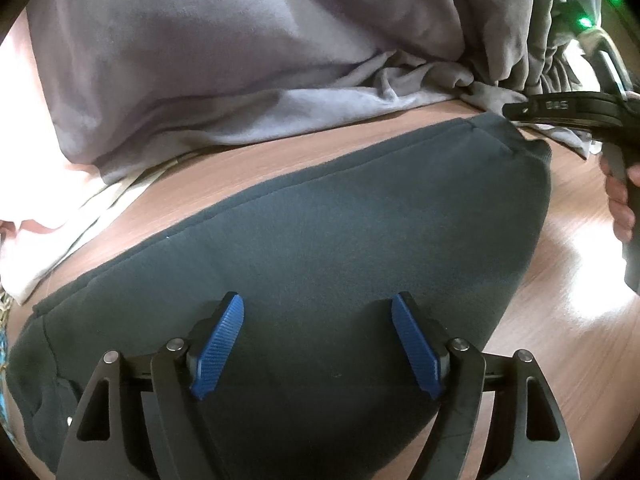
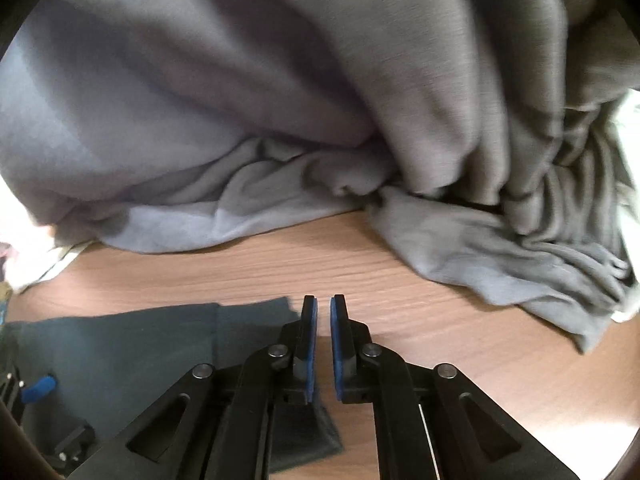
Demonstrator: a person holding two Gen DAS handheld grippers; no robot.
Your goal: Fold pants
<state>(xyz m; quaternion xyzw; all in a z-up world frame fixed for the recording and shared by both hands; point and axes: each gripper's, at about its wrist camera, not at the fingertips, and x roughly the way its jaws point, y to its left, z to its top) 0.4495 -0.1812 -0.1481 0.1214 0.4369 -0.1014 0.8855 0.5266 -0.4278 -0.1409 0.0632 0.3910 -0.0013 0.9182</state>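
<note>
The dark green pants (image 1: 320,240) lie folded flat on the wooden bench (image 1: 560,280), a thick fleece-like cloth with a stitched band along the far edge running from nine o'clock up to about one o'clock in the left wrist view. Their surface is smooth, with a small pucker at the far right corner. In the right wrist view the same pants (image 2: 120,360) fill the area from eight to ten o'clock, one corner reaching under the fingers.

The left hand-held gripper (image 1: 318,348) hangs over the pants at six o'clock, its blue ribbed pads (image 1: 218,352) spread wide apart, nothing caught between them; it is released. Whether the tips brush the cloth I cannot tell.

The right hand-held gripper (image 2: 323,344) points at bare bench just beside the pants' corner, its jaws drawn nearly together with only a thin slit between the blue pads; no cloth sits in that slit, so it is clenched on nothing. From the left wrist view this right tool appears at three o'clock, with fingers of the person's hand (image 1: 622,208) wrapped on its handle, cut off by the picture edge.

A heap of grey cloth (image 2: 280,100) fills twelve o'clock in both views; what garment it is cannot be made out. Pale cloth (image 1: 52,232) lies at nine o'clock, overexposed and hard to read.
</note>
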